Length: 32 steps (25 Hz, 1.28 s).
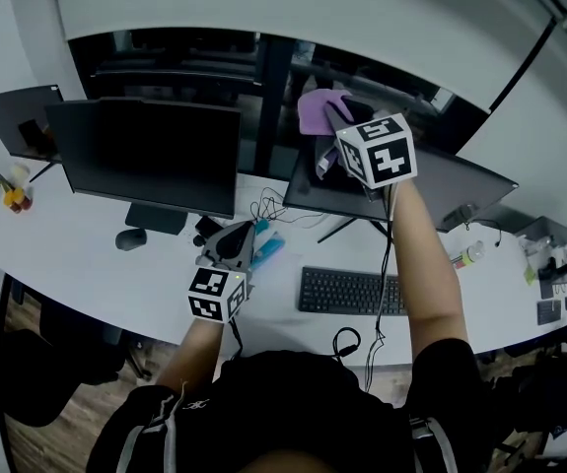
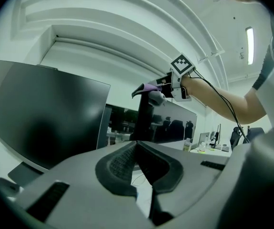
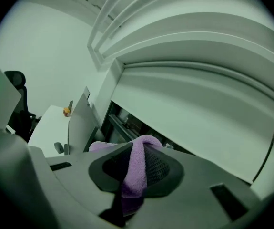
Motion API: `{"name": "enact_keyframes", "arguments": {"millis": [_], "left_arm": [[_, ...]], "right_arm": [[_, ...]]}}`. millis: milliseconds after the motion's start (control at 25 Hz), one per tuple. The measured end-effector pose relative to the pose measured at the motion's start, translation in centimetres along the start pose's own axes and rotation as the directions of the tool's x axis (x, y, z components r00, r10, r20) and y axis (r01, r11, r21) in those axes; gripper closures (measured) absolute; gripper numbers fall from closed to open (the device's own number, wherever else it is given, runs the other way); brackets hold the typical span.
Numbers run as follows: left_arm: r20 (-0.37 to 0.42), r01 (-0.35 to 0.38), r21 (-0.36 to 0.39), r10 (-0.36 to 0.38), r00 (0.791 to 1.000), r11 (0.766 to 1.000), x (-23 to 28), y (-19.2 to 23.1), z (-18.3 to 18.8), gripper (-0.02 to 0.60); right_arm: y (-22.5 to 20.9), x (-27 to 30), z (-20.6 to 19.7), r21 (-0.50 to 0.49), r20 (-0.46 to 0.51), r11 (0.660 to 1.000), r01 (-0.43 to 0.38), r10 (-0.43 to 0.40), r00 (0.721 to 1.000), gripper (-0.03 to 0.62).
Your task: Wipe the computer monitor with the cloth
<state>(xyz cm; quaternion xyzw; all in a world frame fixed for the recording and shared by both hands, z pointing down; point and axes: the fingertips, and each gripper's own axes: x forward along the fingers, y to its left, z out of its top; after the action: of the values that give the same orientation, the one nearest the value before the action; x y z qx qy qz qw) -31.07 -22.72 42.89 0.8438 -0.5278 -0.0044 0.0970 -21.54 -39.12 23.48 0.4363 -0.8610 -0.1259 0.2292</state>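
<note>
Person: a dark shirt point(image 1: 293, 432) fills the bottom of the head view, and both forearms reach out over the counter point(image 1: 76, 264).
Left gripper point(image 2: 136, 144): its fingers point(image 2: 115, 166) are closed tip to tip with nothing between them. It is held low over the middle of the counter, just in front of the cables point(image 1: 281, 210).
Right gripper point(image 3: 137, 149): its fingers point(image 3: 163, 168) are clamped on the cloth point(image 3: 136, 175). A purple fold runs up between them and over the tips.
Cloth: one, purple. It is held high at the top edge of the right monitor point(image 1: 431, 180), at the upper left corner. In the left gripper view it touches that edge.
Monitors: three, all dark. The left monitor point(image 1: 19, 121) is at the counter's far end. The middle monitor point(image 1: 150, 156) is just beside it and overlaps it. The right monitor is angled away to the right.
Grippers: two, each with one marker cube, the left cube point(image 1: 218, 295) and the right cube point(image 1: 377, 151).
Keyboard point(image 1: 352, 292): one, black, on the counter in front of the right monitor, between the two forearms.
Mouse point(image 1: 131, 238): one, dark, on the counter near the middle monitor's stand.
Bottle point(image 1: 468, 255): one, on the counter to the right of the right forearm.
Far-left items point(image 1: 12, 190): small coloured things at the counter's end, perhaps little bottles. They are too small to tell.
</note>
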Motion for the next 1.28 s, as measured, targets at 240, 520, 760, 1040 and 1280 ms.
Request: {"name": "enact_keyframes", "arguments": {"millis": [240, 520, 760, 1040, 1280], "left_arm": [[-0.012, 0.02, 0.018, -0.02, 1.0, 1.0, 0.5, -1.5, -0.1, 0.569], [-0.027, 0.017, 0.033, -0.016, 1.0, 0.999, 0.8, -2.6, -0.6, 0.569], [-0.037, 0.041, 0.054, -0.039, 0.999, 0.998, 2.1, -4.3, -0.6, 0.569], [-0.051, 0.064, 0.073, -0.06, 0.997, 0.995, 4.3, -7.1, -0.6, 0.569], [-0.041, 0.063, 0.088, -0.06, 0.997, 0.994, 5.4, -10.2, 0.1, 0.569]], "right_arm": [[-0.8, -0.3, -0.8, 0.014, -0.052, 1.0, -0.017, 0.018, 0.998, 0.515], [-2.0, -1.3, -1.9, -0.024, -0.068, 1.0, 0.001, -0.003, 0.998, 0.516], [-3.8, -2.2, -3.1, 0.029, -0.074, 1.0, -0.009, 0.011, 0.997, 0.516], [-6.6, -3.9, -5.0, 0.067, -0.095, 0.998, -0.017, 0.023, 0.995, 0.515], [-8.7, -5.7, -6.4, 0.08, -0.098, 0.996, -0.036, 0.044, 0.994, 0.514]]}}
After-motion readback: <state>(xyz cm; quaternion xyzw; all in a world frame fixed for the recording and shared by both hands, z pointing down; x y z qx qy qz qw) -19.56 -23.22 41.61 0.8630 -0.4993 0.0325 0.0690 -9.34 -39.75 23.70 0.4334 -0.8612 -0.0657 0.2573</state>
